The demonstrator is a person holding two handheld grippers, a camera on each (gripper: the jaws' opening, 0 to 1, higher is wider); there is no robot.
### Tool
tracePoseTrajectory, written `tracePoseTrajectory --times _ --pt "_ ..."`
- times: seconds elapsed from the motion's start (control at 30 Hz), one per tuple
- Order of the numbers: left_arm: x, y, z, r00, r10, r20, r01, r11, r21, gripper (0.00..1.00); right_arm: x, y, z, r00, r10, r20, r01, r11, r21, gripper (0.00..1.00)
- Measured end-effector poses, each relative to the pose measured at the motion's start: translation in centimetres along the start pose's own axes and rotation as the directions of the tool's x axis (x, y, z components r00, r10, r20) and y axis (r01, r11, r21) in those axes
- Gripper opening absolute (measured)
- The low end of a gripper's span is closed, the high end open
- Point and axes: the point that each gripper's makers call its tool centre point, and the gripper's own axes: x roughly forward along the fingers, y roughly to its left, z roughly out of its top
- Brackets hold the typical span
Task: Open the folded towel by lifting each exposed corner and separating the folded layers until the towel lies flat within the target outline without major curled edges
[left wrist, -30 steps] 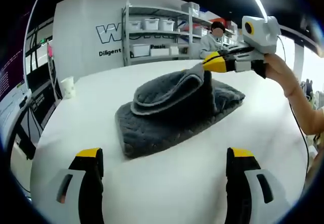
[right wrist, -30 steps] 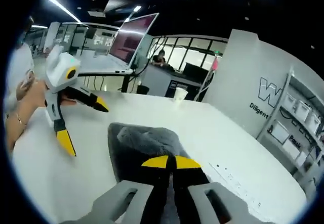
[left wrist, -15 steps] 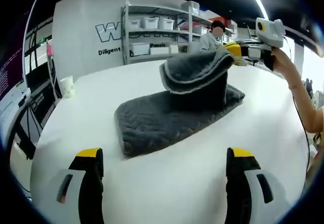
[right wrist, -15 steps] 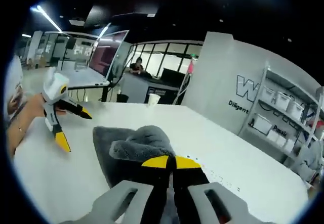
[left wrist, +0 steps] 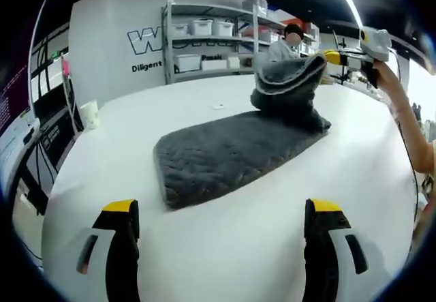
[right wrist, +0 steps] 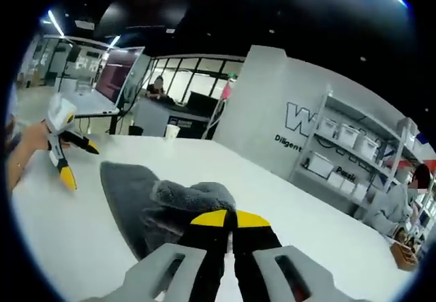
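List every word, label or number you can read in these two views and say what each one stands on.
"W": large outlined letter on the white wall panel; the rest of the word is hidden behind the shelving unit.
"Diligent": smaller dark text under it on the same panel; what follows is cut off by the shelving.
"Pass...": partly readable between the shelves, in the right gripper view.
Bins on the shelves: no readable labels.
Screen at the left edge of the left gripper view: text too small to read.

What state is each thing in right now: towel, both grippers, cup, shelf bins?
towel: partly unfolded, lower layer flat on the table, top layer lifted and bunched at the far end.
right gripper: shut on the towel's raised edge.
left gripper: open, holding nothing, short of the towel.
paper cup: upright near the table's edge.
shelf bins: lidded, on the rack.
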Motion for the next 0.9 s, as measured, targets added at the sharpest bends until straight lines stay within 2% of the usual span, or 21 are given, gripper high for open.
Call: tracePoseTrajectory --times 0.2,0.57,0.67,0.9 --pt "0.1 0.0 -0.1 1.0 0.001 -0.005 -0.001 1.0 0.0 0.99 -1.8 -2.5 -1.7 0.998 -0.052 -0.034 0.051 0.998 -0.023 0.0" --pt "-0.1 -0.4 -0.7 1.0 0.01 -0.016 -0.009 1.0 0.005 0.99 -4.2 -6.5 -7.8 0.98 -0.132 -0.15 0.131 0.991 -0.011 0.0" --pt "-0.3 -0.7 -0.8 1.0 0.009 -0.017 -0.009 1.0 0.008 0.99 -4.4 -7.1 -9.4 0.972 -0.151 -0.179 0.151 0.988 -0.011 0.0" --pt "-0.5 -1.0 -0.7 1.0 0.004 -0.009 -0.003 1.0 0.011 0.99 -5.3 -8.8 -14.1 0.943 -0.205 -0.263 0.212 0.977 -0.004 0.0"
